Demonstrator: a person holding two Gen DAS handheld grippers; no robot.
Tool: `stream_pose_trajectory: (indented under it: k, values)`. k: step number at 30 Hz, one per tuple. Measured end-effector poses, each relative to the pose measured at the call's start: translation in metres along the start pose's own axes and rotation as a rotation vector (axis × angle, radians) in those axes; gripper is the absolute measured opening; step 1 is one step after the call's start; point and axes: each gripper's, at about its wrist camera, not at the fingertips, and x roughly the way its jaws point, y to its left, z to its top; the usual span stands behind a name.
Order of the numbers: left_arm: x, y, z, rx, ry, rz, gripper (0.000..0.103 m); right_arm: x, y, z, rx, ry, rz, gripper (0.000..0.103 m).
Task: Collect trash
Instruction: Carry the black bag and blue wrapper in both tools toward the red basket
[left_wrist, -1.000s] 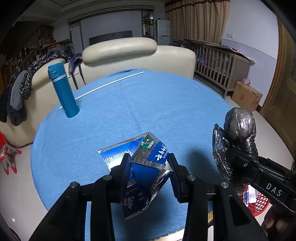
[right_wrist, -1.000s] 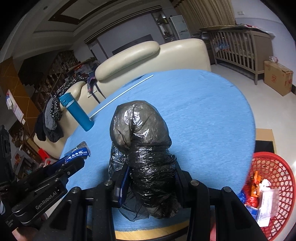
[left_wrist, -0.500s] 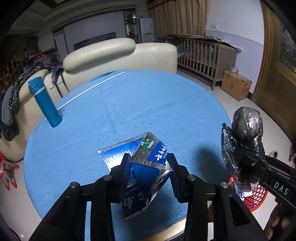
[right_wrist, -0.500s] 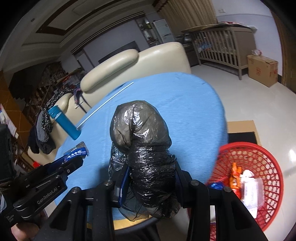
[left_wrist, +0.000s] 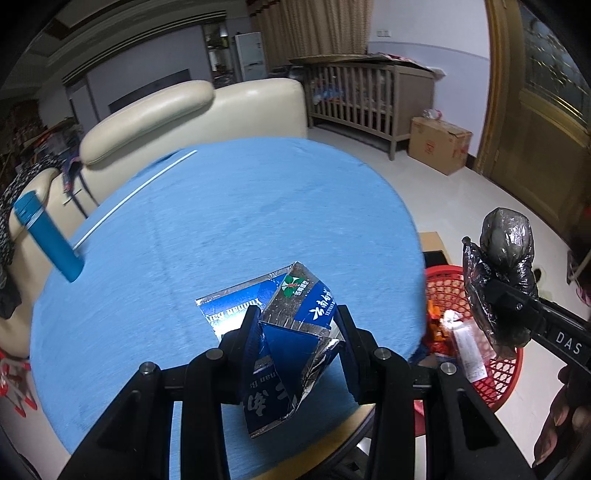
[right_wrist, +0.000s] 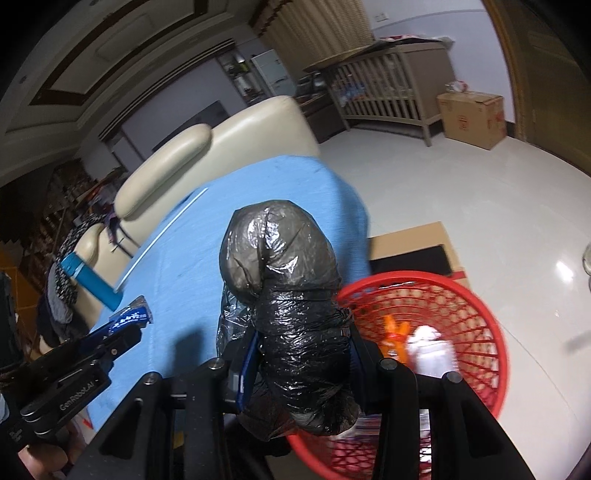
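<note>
Left wrist view
- Your left gripper (left_wrist: 295, 343): clenched on a crushed blue and silver carton (left_wrist: 284, 347); both fingers press its sides.
- Carton position: held above the near edge of the round blue table (left_wrist: 229, 221), tilted, printed flap pointing toward the table centre.
- Table contents: a teal flask (left_wrist: 48, 240) stands near the far left rim; a thin white rod (left_wrist: 136, 199) lies across the far half, well apart from the carton.
- Your right gripper (left_wrist: 496, 295): seen at the right edge, closed around a black plastic bag bundle (left_wrist: 502, 266), off the table's right rim.
- Red basket (left_wrist: 495, 376): on the floor beside the table, below the bundle; some wrappers lie inside, details blurred.
- Background: cream sofa (left_wrist: 192, 114) behind the table, cardboard box (left_wrist: 439, 147) on the floor at the back.

Right wrist view
- Your right gripper (right_wrist: 303, 354): gripping the black plastic bag bundle (right_wrist: 291, 295); the bundle stands up between the fingers and bulges above them.
- Bundle position: over the table's edge, with the red basket (right_wrist: 476, 306) just beside and below it.
- Basket contents: an orange item and a pale packet, both blurred.
- Your left gripper (right_wrist: 129, 330): at lower left, over the table, the carton (right_wrist: 131, 317) showing at its tip; your hand (right_wrist: 44, 454) is partly visible under it.
- Teal flask (right_wrist: 90, 280): at the table's far left rim.
</note>
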Motion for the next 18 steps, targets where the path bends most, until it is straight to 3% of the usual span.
stream_pose_trajectory:
  k: [10, 18]
  values:
    - [0.011, -0.049, 0.009, 0.091, 0.020, -0.078, 0.042, -0.003, -0.070, -0.003, 0.113, 0.021, -0.108, 0.044]
    - [0.018, -0.083, 0.012, 0.157, 0.038, -0.110, 0.042, 0.006, -0.098, -0.012, 0.173, 0.086, -0.148, 0.044]
